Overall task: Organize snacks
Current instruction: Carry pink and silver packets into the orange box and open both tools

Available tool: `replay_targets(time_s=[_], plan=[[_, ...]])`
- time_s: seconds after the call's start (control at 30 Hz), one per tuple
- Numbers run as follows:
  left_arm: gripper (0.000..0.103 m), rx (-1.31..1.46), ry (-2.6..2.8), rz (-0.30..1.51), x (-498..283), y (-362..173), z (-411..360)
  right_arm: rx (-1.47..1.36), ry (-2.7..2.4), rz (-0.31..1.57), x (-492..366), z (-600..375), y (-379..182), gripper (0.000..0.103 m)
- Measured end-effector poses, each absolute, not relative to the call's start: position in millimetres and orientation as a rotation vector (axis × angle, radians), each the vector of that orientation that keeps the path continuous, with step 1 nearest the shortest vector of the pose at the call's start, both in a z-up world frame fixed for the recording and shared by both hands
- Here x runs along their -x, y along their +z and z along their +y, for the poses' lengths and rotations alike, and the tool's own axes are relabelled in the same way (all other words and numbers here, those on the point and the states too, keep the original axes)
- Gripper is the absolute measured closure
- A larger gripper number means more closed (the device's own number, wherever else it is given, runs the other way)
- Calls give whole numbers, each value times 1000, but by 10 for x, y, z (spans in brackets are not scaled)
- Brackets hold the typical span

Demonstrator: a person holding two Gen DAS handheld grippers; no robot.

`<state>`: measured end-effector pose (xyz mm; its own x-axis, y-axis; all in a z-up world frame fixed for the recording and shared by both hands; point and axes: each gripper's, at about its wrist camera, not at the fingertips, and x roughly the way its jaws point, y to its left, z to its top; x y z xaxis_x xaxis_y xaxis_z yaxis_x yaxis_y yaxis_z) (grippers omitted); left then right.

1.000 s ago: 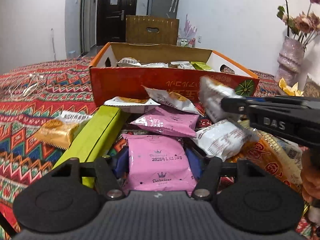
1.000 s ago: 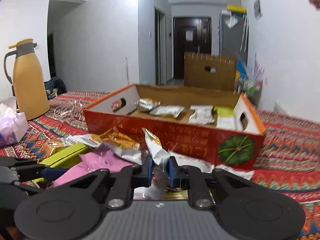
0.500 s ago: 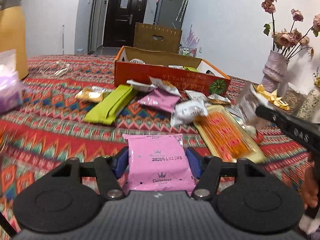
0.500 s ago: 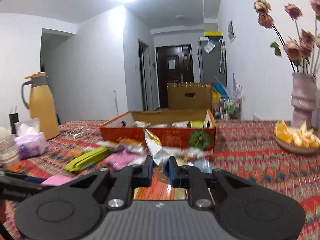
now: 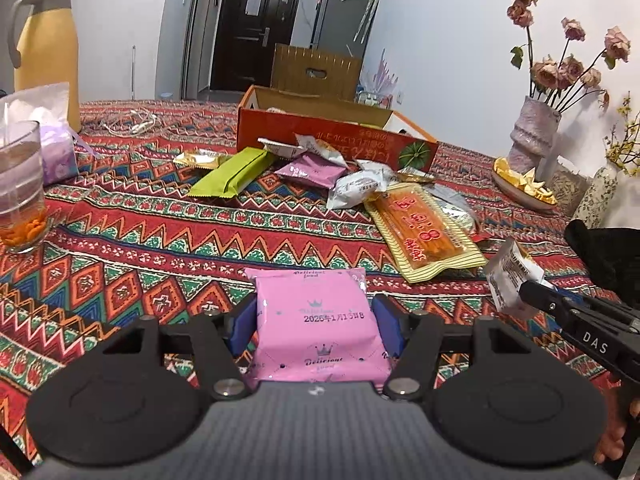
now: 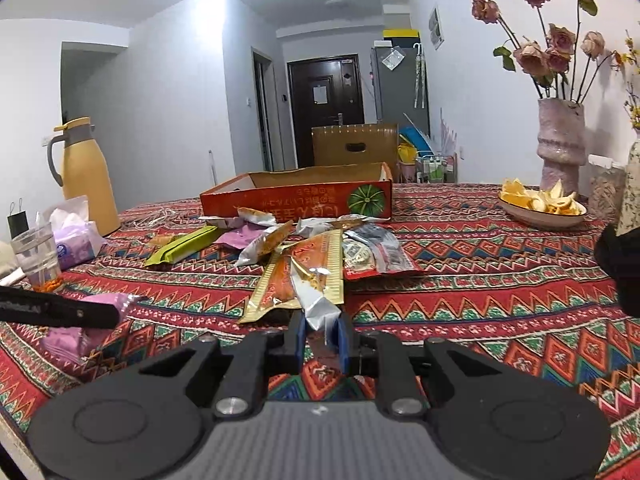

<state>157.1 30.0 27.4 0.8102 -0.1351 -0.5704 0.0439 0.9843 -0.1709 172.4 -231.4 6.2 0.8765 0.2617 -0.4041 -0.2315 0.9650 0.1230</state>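
My left gripper [image 5: 316, 326] is shut on a pink snack packet [image 5: 316, 320], held above the patterned tablecloth near the table's front. My right gripper [image 6: 322, 338] is shut on a silver and orange snack packet [image 6: 314, 296]; it also shows in the left wrist view [image 5: 510, 276] at the right. The pink packet shows in the right wrist view [image 6: 76, 336] at the left. The orange cardboard box [image 5: 332, 142] stands far back with packets inside. A pile of loose snacks lies in front of it, with a green bar [image 5: 232, 172] and a long orange packet [image 5: 424, 232].
A glass with orange bits [image 5: 20, 188] and a purple tissue pack [image 5: 56, 148] stand at the left, a yellow thermos [image 5: 44, 44] behind them. A vase of dried roses [image 5: 536, 136] and a dish of orange peel [image 5: 520, 184] stand at the right.
Both grippers have pulled back from the box and the snack pile toward the table's front, each still holding its packet. The box and pile now look much farther away.
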Motion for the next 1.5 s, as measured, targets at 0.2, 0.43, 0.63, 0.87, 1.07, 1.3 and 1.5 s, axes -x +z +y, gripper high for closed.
replay_targets(time_s=[0.2, 0.43, 0.63, 0.87, 1.07, 1.3, 1.5], plan=[[41, 145, -87, 618, -1520, 306, 291, -75, 266, 416, -1663, -2313, 91, 87], [41, 141, -85, 567, -1656, 458, 335, -60, 288, 396, -1815, -2285, 195, 87], [41, 118, -98, 524, -2017, 623, 404, -28, 315, 351, -2122, -2229, 401, 87], [41, 50, -99, 428, -2515, 942, 412, 17, 369, 282, -2601, -2114, 715, 87], [41, 68, -136, 385, -3009, 1229, 503, 40, 373, 269, -3109, -2010, 917, 87], [41, 68, -145, 363, -3697, 1445, 533, 24, 378, 246, -3707, -1911, 1095, 87], [41, 80, -131, 354, -4409, 1420, 514, -21, 377, 295, -4421, -1806, 1169, 87]])
